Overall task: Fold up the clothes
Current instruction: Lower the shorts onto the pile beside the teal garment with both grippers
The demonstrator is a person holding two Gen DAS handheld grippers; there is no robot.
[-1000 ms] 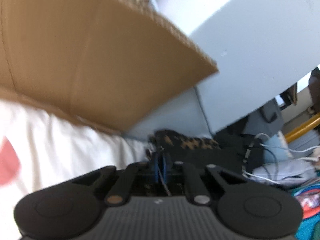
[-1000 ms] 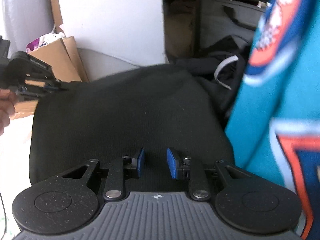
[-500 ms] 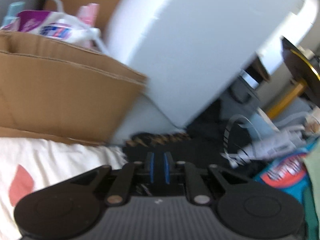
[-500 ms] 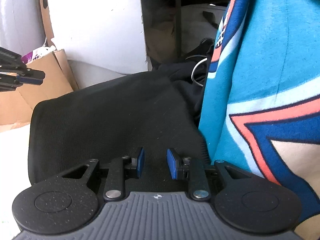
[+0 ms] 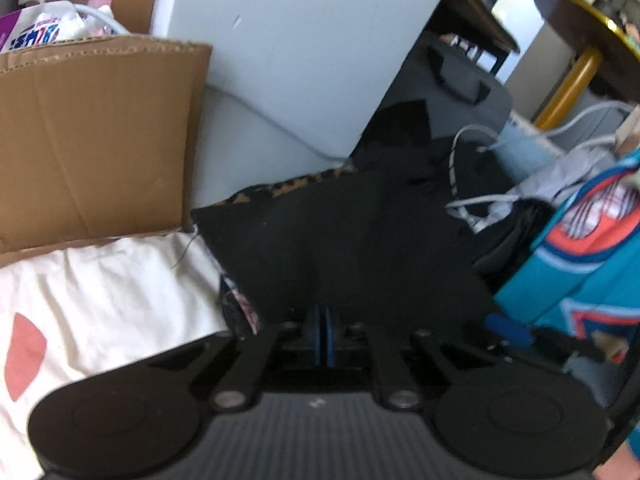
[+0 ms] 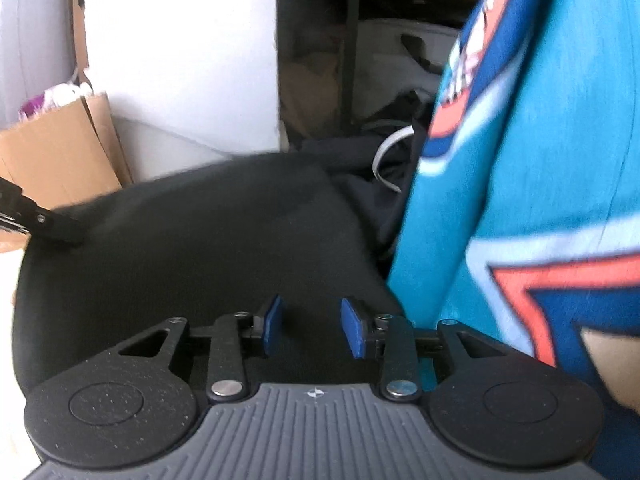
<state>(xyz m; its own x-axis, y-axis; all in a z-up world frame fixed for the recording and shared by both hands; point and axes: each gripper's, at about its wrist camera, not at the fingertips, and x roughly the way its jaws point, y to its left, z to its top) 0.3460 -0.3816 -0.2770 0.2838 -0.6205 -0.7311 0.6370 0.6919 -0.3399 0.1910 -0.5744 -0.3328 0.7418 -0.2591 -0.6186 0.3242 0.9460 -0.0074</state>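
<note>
A black garment (image 5: 360, 248) lies spread ahead of me, with a patterned lining showing at its far edge. My left gripper (image 5: 324, 332) is shut on the garment's edge, and the cloth drapes over its blue pads. In the right wrist view its fingers (image 6: 52, 226) pinch the garment's (image 6: 192, 248) far left corner. My right gripper (image 6: 312, 330) hovers over the near part of the cloth with its jaws opening. The cloth lies below its pads and they do not press on it. A teal jersey (image 6: 520, 160) with orange and blue print hangs close on the right.
A cardboard box (image 5: 92, 140) holding bags stands at the left against a white wall (image 5: 300, 40). A white sheet (image 5: 100, 292) with pink spots lies under the clothes. White cables (image 5: 480, 208), a dark bag (image 5: 460, 92) and a yellow pole (image 5: 568, 88) crowd the back right.
The left gripper rolled and swung right, parted its pads briefly, then shut on the black garment's corner. The right gripper's jaws widened while it stayed in place.
</note>
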